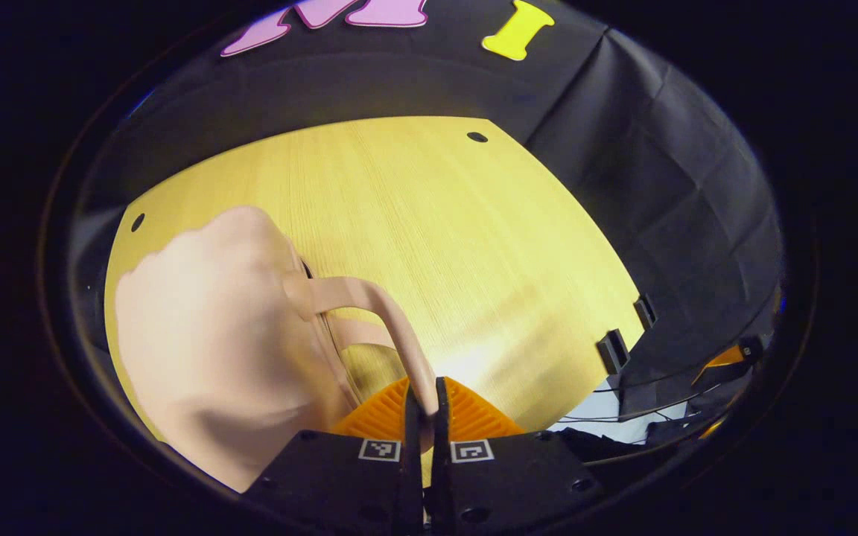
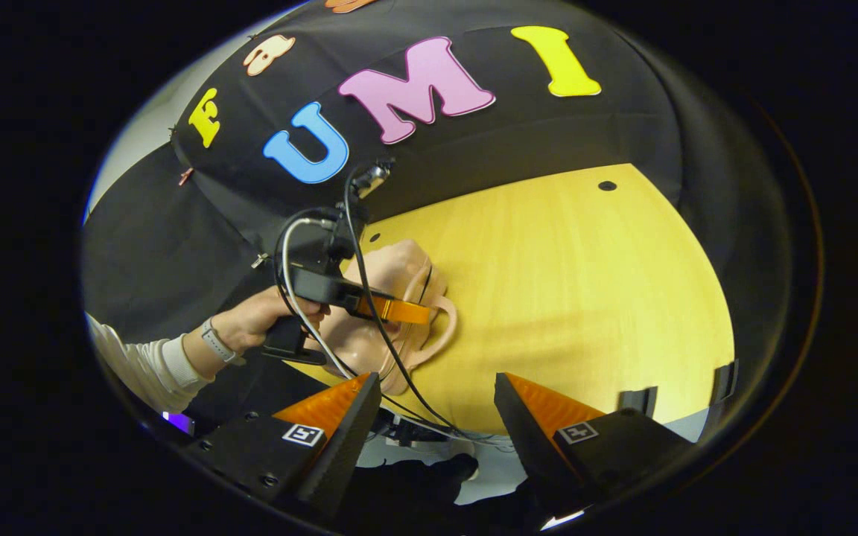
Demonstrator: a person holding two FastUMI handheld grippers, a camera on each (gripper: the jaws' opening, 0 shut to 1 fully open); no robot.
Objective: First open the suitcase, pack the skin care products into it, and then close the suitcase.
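L gripper [image 1: 423, 406]: fingers narrow, pinched on the thin strap handle [image 1: 392, 313] of the pale pink suitcase [image 1: 213, 335]; strap runs right down between the tips. The right gripper view shows the same gripper [image 2: 429, 313] side-on, tip at the case's handle edge, w/ a hand [image 2: 250, 321] holding it from the left, cables trailing.

R gripper [image 2: 436, 417]: fingers spread wide, nothing between them, hovering above the near edge of the counter [image 2: 585, 298], well apart from the case.

Suitcase sits on the counter's left part, soft-looking, rounded. Can't tell for sure if lid is up or shut; the seam looks closed from both views.

No skin care products on the bare wood that's in frame.

Progress, as a guess: either the very start (handle gripped to steady or reposition before opening) or near the end, case already packed and shut. Pics don't settle which. If start: opening, packing, closing all remain.
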